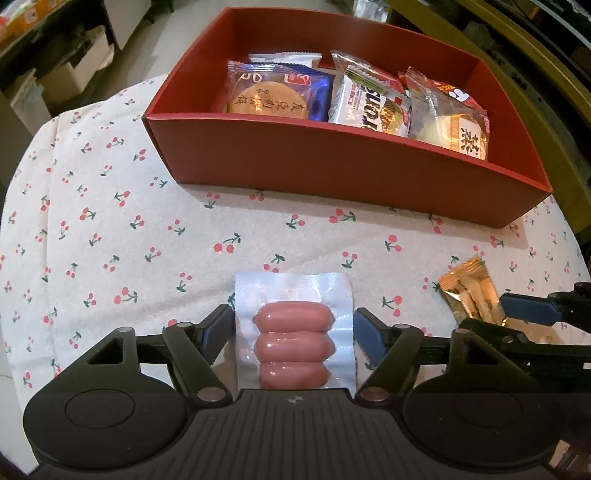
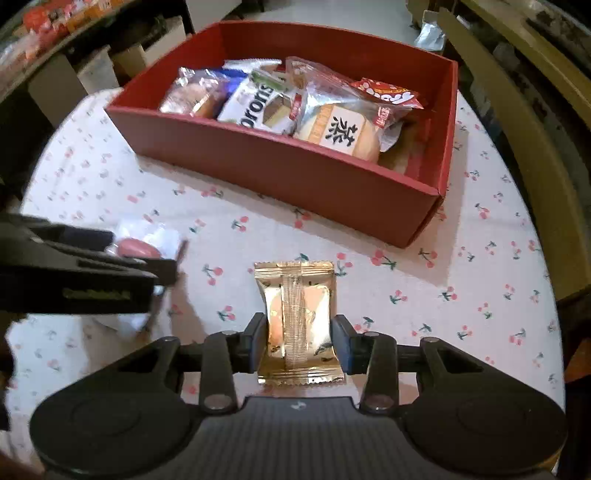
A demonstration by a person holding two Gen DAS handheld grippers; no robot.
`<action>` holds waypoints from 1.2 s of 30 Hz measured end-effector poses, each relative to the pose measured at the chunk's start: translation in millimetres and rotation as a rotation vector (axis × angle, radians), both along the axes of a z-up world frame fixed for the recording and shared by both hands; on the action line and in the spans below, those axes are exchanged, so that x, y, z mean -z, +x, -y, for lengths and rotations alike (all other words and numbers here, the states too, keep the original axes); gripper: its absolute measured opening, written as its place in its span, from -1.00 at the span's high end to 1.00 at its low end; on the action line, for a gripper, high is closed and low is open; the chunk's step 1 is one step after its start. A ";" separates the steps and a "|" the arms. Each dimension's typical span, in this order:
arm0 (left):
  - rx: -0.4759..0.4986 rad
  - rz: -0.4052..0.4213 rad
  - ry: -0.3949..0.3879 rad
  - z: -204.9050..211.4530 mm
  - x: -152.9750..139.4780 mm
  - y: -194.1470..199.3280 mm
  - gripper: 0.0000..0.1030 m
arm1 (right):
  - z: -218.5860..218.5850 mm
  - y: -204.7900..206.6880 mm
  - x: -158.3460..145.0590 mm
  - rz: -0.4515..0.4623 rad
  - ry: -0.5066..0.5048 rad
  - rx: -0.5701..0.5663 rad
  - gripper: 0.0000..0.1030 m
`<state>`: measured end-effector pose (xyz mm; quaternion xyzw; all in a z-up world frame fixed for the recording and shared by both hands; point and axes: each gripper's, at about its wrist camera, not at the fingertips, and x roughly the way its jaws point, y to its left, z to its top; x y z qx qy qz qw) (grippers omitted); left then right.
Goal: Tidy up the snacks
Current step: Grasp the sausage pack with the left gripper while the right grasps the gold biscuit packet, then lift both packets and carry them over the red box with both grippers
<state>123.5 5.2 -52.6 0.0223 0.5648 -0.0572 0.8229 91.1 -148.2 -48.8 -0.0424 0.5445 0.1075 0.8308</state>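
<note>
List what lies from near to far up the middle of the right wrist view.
right gripper → gold packet → cherry tablecloth → red box → snacks in the box

Round table under a cherry-print cloth [image 1: 110, 206] — cluttered shelves [image 2: 55, 22] and cardboard boxes [image 1: 74, 74] behind.

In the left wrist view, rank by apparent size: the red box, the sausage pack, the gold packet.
1. Red box, by far the largest.
2. Sausage pack, though it lies nearest the camera, which inflates it.
3. Gold packet, smallest, partly hidden by the right gripper, so its rank against the sausage pack is unsure.
</note>
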 end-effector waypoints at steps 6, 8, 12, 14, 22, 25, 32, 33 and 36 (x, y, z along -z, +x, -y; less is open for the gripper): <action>0.014 0.019 0.041 3.9 4.9 1.4 -0.66 | -4.1 12.8 3.7 -0.002 0.007 0.003 -0.15; 0.017 0.029 0.060 6.9 6.0 -1.6 -0.65 | -6.2 12.8 4.4 -0.004 -0.004 -0.001 -0.18; 0.004 0.042 0.052 5.2 4.2 -8.4 -0.55 | 0.3 10.8 3.5 0.000 0.023 0.030 -0.02; 0.002 0.043 0.046 4.4 2.5 -14.3 -0.47 | 0.1 5.5 2.0 0.016 -0.017 0.032 0.10; -0.015 0.045 0.005 -1.5 -7.3 -23.8 -0.46 | 8.7 -11.7 -13.2 0.060 0.021 0.054 0.11; -0.016 0.055 -0.023 -2.7 -14.3 -24.4 -0.46 | 6.3 -18.0 -21.9 0.087 0.038 0.055 0.11; -0.001 0.066 -0.039 1.1 -19.3 -28.6 -0.46 | -3.4 -26.2 -24.7 0.100 0.036 0.045 0.11; 0.001 0.066 -0.038 1.5 -18.6 -28.6 -0.46 | -3.9 -26.5 -24.9 0.099 0.039 0.045 0.11; 0.001 0.048 -0.030 1.4 -10.9 -26.8 -0.46 | -2.9 -26.0 -23.5 0.094 0.037 0.051 0.11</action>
